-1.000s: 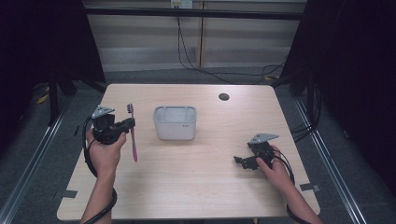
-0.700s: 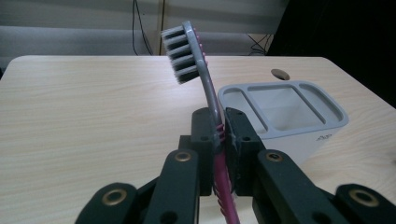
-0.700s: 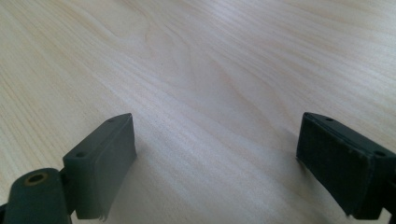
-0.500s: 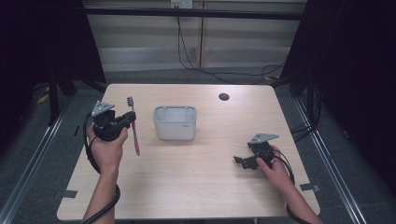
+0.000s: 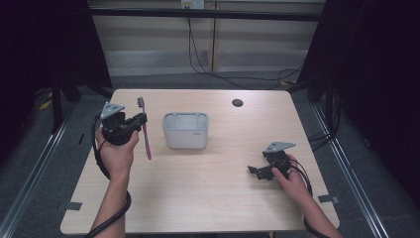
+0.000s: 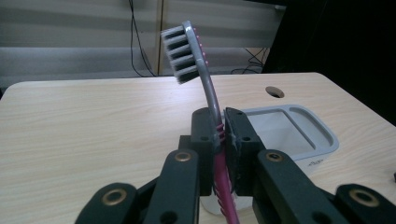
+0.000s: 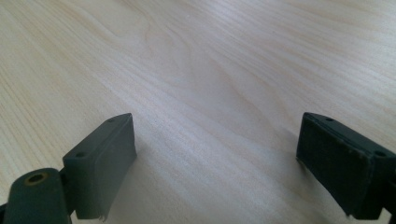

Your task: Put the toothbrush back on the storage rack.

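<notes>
A pink and grey toothbrush (image 5: 146, 136) stands nearly upright above the left side of the table, bristle head (image 6: 183, 55) on top. My left gripper (image 5: 141, 121) is shut on its handle, the pads pinching the grey neck (image 6: 219, 135). A grey rectangular tub (image 5: 185, 130) sits open-topped on the table just right of the brush, its rim (image 6: 322, 135) behind the jaws in the left gripper view. My right gripper (image 5: 255, 171) rests low over the table's right side, jaws wide apart (image 7: 215, 163) with only bare wood between them.
The light wooden table (image 5: 213, 198) has a small dark round hole (image 5: 237, 102) near its far edge. Cables hang against the wall behind the table (image 5: 198, 44). Dark curtains flank both sides.
The left hand has shifted slightly up and away with the toothbrush still gripped. The right hand has stayed put.
</notes>
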Demonstrator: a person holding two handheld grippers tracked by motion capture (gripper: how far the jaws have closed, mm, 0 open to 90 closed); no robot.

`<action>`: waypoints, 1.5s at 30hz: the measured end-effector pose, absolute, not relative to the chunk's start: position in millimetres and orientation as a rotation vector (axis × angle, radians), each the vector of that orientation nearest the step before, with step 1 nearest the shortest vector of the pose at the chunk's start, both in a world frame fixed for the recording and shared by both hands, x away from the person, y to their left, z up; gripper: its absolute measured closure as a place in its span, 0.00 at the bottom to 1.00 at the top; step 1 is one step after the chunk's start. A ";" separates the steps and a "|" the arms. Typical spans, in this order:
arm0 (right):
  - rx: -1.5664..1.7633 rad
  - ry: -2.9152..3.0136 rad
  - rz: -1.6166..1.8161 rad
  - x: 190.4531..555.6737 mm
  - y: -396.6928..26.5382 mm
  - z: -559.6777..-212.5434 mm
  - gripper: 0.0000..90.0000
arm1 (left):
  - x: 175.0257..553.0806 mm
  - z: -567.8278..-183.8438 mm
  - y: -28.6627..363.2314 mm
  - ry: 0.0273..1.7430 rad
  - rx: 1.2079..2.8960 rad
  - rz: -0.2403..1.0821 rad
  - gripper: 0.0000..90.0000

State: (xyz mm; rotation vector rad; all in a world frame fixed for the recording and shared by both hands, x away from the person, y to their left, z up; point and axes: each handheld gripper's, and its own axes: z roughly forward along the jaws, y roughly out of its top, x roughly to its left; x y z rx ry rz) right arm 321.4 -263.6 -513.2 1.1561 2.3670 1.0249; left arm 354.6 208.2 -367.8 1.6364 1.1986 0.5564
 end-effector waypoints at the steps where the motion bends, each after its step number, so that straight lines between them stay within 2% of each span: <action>1: 1.156 2.367 1.025 321.4 -263.6 -513.2 0.12 | 355.0 -367.1 207.6 1.197 1.636 0.559 0.92; 32: 1.156 2.367 1.025 321.4 -263.6 -513.2 0.12 | 371.2 -340.2 182.6 1.124 1.603 0.643 0.92; 45: 1.153 2.367 1.025 321.5 -263.6 -513.3 0.12 | 381.4 -337.9 176.5 1.122 1.593 0.621 0.92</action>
